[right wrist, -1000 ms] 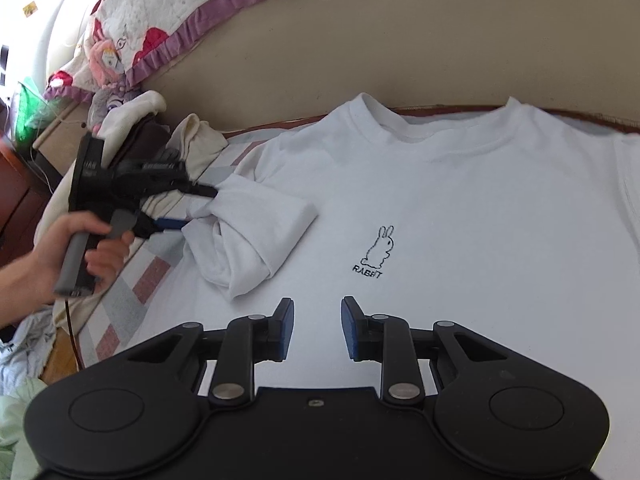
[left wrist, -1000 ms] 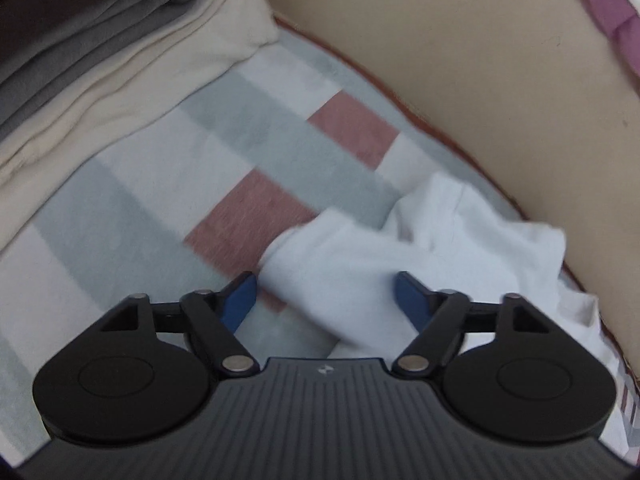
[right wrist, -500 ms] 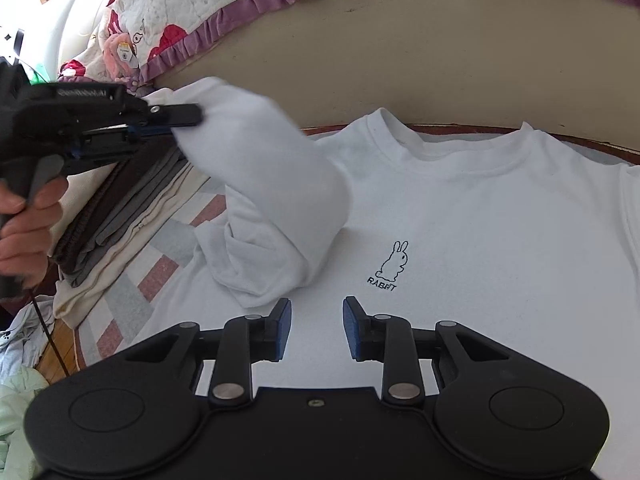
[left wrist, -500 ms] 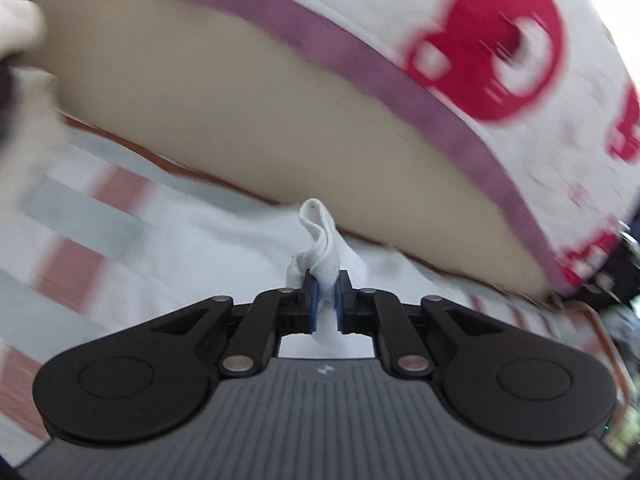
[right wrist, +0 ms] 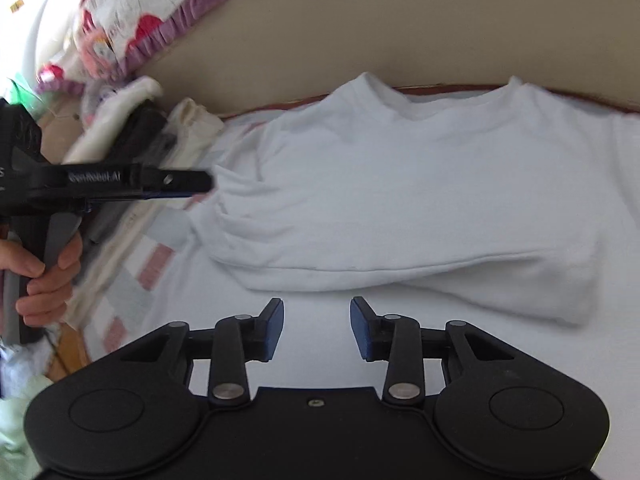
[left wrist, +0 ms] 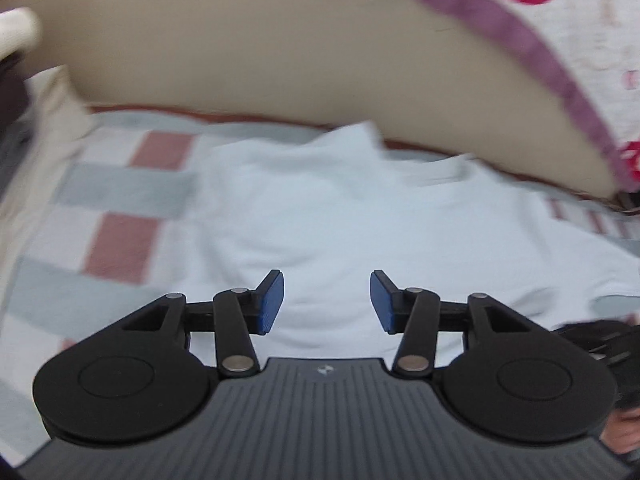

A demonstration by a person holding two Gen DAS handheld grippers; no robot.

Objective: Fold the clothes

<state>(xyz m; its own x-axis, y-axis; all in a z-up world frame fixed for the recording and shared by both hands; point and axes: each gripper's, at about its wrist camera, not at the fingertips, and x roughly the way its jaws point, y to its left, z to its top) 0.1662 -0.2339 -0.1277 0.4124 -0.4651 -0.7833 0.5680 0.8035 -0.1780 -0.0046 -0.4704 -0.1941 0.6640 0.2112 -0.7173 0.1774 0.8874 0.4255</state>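
Observation:
A white T-shirt (right wrist: pixel 420 184) lies flat on the checked bed cover, collar toward the beige headboard. Its left sleeve (right wrist: pixel 400 268) is folded across the chest and hides the rabbit print. In the left wrist view the same shirt (left wrist: pixel 340 216) fills the middle. My left gripper (left wrist: pixel 327 302) hovers above it, its jaws opening, with nothing between them. From the right wrist view, the left gripper (right wrist: pixel 200 182) sits at the shirt's left edge, held by a hand (right wrist: pixel 44 276). My right gripper (right wrist: pixel 317 328) is over the shirt's lower part, its jaws opening and empty.
A stack of folded cream and grey clothes (right wrist: pixel 168 140) lies left of the shirt. The beige headboard (left wrist: pixel 280 60) and a quilt with a purple frill (right wrist: pixel 180 12) rise behind. The checked cover (left wrist: pixel 120 216) shows at the left. A pale green cloth (right wrist: pixel 16 420) lies at lower left.
The left gripper carried the sleeve up and over the chest, then let it go; the sleeve now lies flat across the print. Both grippers' jaws stand wider than before.

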